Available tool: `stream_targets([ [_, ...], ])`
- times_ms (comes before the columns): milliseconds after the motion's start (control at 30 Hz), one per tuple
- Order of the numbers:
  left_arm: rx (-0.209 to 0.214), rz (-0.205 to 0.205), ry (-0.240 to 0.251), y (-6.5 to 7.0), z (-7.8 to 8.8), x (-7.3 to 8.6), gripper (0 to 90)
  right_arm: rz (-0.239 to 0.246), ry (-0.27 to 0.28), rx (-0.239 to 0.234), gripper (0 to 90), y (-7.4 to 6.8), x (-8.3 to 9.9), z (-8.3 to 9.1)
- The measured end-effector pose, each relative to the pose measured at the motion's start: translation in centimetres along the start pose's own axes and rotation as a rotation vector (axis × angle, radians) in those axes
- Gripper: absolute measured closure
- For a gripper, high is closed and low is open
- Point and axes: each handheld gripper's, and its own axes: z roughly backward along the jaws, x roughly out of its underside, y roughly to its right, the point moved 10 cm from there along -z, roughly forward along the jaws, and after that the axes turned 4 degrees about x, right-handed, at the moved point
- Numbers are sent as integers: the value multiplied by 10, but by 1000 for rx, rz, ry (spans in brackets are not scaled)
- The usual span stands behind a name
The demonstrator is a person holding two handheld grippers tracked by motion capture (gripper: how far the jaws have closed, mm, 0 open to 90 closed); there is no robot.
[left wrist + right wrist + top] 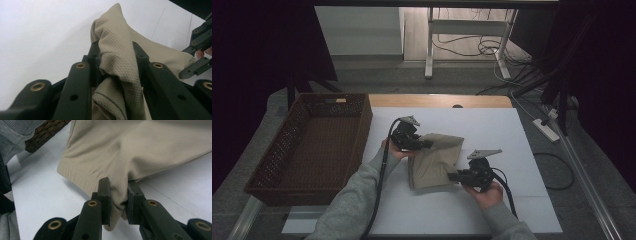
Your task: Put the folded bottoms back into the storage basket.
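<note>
A: Count, table surface?
B: 1 beige cloth (435, 160), 1 brown wicker basket (282, 167) beside the white table (512, 135).
A: Tools?
B: 2 grippers: 1 left gripper (428, 144), 1 right gripper (451, 176). 2 hands, 2 grey sleeves.

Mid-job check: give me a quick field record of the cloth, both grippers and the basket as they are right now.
cloth: beige cloth, folded, on white table
left gripper: shut on cloth's far left corner
right gripper: shut on cloth's near right edge
basket: brown wicker basket, left of cloth, apart from it
</note>
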Motion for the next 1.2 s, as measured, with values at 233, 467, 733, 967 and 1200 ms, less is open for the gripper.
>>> stream_targets([
  [233, 2, -3, 7, 2, 2, -2, 678, 17, 25, 3, 764, -2, -4, 3],
  [467, 1, -10, 15, 4, 6, -5, 678, 23, 48, 1, 765, -3, -8, 7],
  [733, 1, -14, 25, 7, 10, -9, 679, 33, 62, -3, 764, -5, -13, 11],
  [967, 0, -22, 32, 9, 14, -13, 678, 40, 80, -1, 765, -6, -17, 15],
  [1200, -9, -30, 37, 12, 21, -17, 678, 53, 93, -4, 765, -10, -23, 17],
])
